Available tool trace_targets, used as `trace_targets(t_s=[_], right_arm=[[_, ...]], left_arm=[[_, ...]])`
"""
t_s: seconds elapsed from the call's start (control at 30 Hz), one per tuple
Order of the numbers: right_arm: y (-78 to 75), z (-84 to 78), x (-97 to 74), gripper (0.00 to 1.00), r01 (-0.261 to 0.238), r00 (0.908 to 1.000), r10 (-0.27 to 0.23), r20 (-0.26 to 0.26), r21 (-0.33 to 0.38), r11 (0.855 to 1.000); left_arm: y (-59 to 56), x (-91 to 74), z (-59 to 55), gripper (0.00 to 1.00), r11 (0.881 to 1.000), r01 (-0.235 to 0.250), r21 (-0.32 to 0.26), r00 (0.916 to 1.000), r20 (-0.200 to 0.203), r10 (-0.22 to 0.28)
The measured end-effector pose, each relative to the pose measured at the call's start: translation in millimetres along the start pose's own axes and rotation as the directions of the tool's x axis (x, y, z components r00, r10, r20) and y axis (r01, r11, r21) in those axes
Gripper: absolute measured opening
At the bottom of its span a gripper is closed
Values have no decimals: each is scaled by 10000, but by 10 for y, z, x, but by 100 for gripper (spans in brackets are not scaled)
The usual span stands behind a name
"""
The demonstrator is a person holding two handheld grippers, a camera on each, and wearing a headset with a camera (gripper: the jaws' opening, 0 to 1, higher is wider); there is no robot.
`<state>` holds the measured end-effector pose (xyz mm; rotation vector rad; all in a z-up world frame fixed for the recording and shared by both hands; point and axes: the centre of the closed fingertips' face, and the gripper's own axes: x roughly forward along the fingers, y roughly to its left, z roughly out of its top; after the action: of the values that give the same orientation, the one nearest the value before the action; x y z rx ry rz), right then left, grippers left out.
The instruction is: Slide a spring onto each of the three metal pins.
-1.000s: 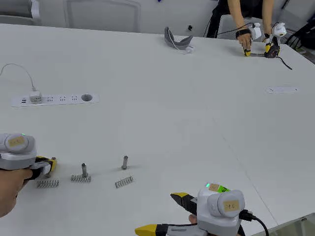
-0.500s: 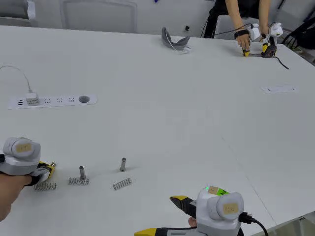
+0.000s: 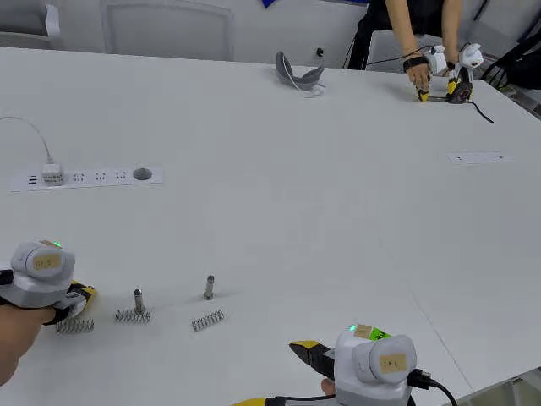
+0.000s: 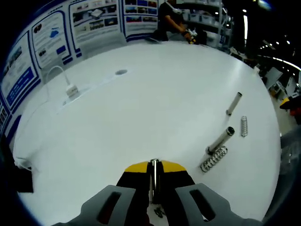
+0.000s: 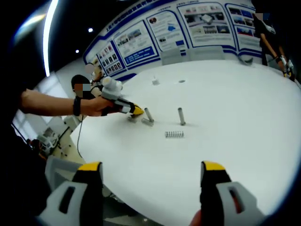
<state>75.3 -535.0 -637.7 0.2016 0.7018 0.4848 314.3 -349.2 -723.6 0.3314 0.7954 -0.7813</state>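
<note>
The left tool [image 3: 74, 296] is clamped on a pin [image 4: 153, 173], low over the worktop [image 3: 279, 186], with a first spring [image 3: 74, 326] just beside it. A second pin [image 3: 138, 299] stands with a second spring [image 3: 133, 316] at its foot. A third pin [image 3: 209, 287] stands near a third spring [image 3: 207, 320]. The right tool [image 5: 148, 174] gapes wide, empty.
</note>
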Motion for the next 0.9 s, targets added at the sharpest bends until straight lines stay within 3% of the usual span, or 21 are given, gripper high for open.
trace_targets(t_s=[0.1,0.3,0.9], right_arm=[[-4,-26,6,87,5,10000,-5,-43,43,10000],[17,-39,10,87,-20,10000,20,-7,78,10000],[52,-40,26,87,-86,10000,86,-7,18,10000]], left_arm=[[17,-72,45,7,9996,-37,-291,9998,205,43],[37,-166,115,7,9996,-63,-293,9989,454,77],[12,-388,99,7,9996,-43,-275,9984,569,59]])
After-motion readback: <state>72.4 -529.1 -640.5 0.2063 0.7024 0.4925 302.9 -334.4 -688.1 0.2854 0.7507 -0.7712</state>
